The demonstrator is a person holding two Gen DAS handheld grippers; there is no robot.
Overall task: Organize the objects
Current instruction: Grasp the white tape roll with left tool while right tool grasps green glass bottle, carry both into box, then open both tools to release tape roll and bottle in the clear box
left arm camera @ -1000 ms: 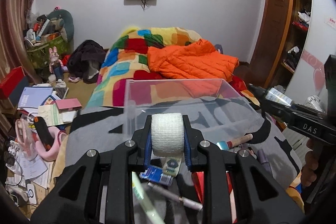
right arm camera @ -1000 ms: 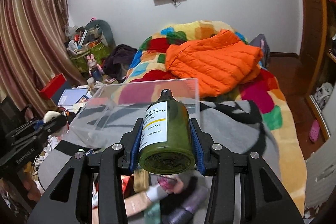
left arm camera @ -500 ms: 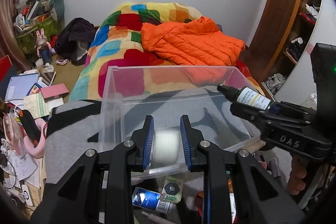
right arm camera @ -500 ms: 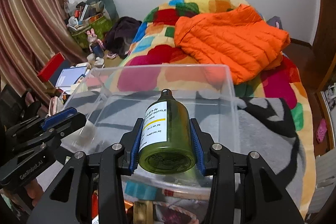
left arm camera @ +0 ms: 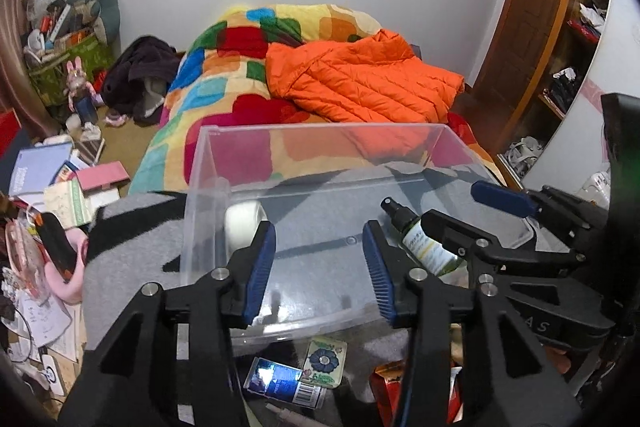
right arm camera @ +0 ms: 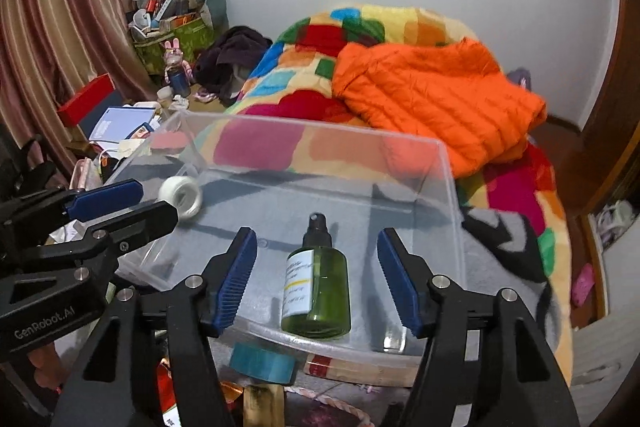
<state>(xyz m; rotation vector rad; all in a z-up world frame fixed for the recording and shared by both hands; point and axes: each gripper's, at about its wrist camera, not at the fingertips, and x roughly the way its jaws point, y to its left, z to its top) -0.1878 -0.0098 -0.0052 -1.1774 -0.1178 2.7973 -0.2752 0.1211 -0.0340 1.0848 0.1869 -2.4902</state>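
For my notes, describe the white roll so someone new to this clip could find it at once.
Find the clear bin on the grey blanket in front of the bed. The white roll lies inside it, near its left wall, just past the left tool. The bin's only other item is a green spray bottle; the roll is a squat white ring with a hole.

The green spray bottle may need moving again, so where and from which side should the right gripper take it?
Grip the green spray bottle across its wide cylindrical body, coming from above and from the base end nearest the right gripper. It lies on its side in the clear bin, nozzle pointing away, so both flanks are free for the pads. The narrow neck would probably slip.
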